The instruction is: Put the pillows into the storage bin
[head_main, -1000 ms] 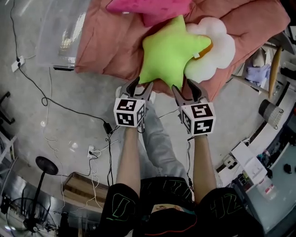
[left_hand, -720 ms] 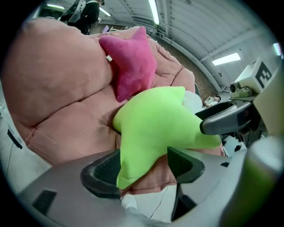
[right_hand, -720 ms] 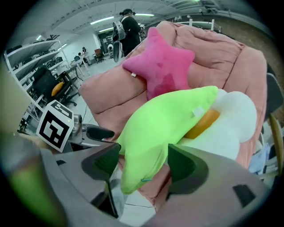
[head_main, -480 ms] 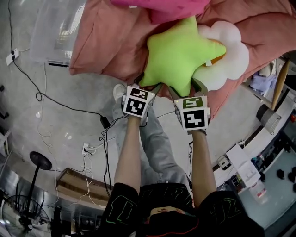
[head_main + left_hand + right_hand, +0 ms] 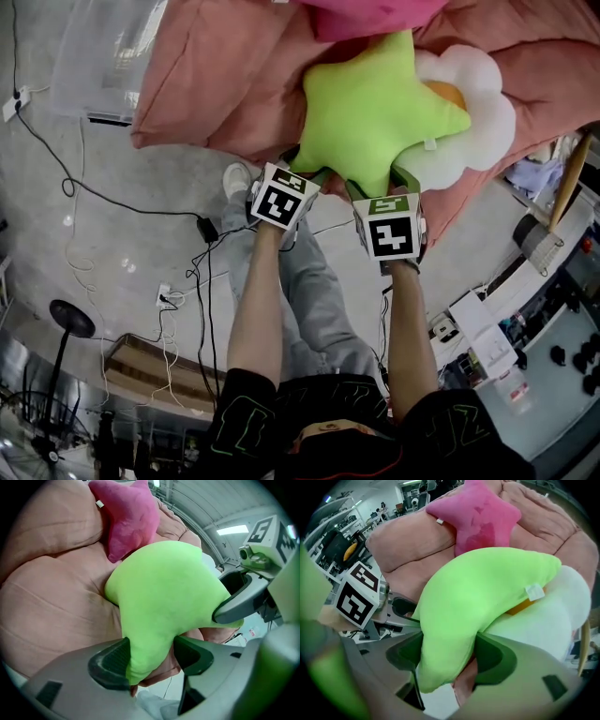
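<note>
- The left gripper (image 5: 150, 654) is closing on one lower point of the green star pillow (image 5: 380, 108), and both pads already touch the plush.
- The right gripper (image 5: 449, 657) has its jaws set wide around the neighbouring lower point, which fills the gap and bulges against both pads.
- The star lies straight ahead of both grippers. Its two near points face the person and its body reaches away from them.
- It rests on the big salmon cushion (image 5: 216, 84), overlapping the white flower pillow (image 5: 483, 103) on its right. The pink star pillow (image 5: 375, 14) sits just beyond it.
- The clear storage bin (image 5: 94, 66) stands on the floor off to the left of the cushion, on the left gripper's side. The carry therefore probably swings leftward, with the left gripper leading.
</note>
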Tool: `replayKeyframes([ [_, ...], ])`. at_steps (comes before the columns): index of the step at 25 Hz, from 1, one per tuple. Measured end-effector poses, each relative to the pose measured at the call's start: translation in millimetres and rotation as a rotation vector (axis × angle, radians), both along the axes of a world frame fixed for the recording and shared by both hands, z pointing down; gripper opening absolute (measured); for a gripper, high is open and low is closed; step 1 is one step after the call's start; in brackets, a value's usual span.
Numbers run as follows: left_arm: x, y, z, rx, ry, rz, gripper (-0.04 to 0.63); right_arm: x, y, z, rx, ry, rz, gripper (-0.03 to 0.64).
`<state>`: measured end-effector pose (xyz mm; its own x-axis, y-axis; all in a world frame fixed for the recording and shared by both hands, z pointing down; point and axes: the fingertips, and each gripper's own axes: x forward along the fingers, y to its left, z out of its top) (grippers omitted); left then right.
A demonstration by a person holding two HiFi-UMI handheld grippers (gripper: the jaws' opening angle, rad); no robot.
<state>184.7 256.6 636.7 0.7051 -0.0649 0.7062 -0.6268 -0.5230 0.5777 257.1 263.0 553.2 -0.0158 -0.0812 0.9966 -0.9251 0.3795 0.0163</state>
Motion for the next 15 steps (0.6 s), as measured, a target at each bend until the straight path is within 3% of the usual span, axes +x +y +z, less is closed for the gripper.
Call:
replayKeyframes([
  [6, -7, -1, -22, 0.03, 0.009, -0.002, 0.224, -3, -5, -15, 0.048, -0.034, 0.023, 0.254],
  [15, -19, 11, -88, 0.118, -0.006, -0.03, 0.204, -7, 7, -71, 0.151, -0.126, 0.022, 0.207],
])
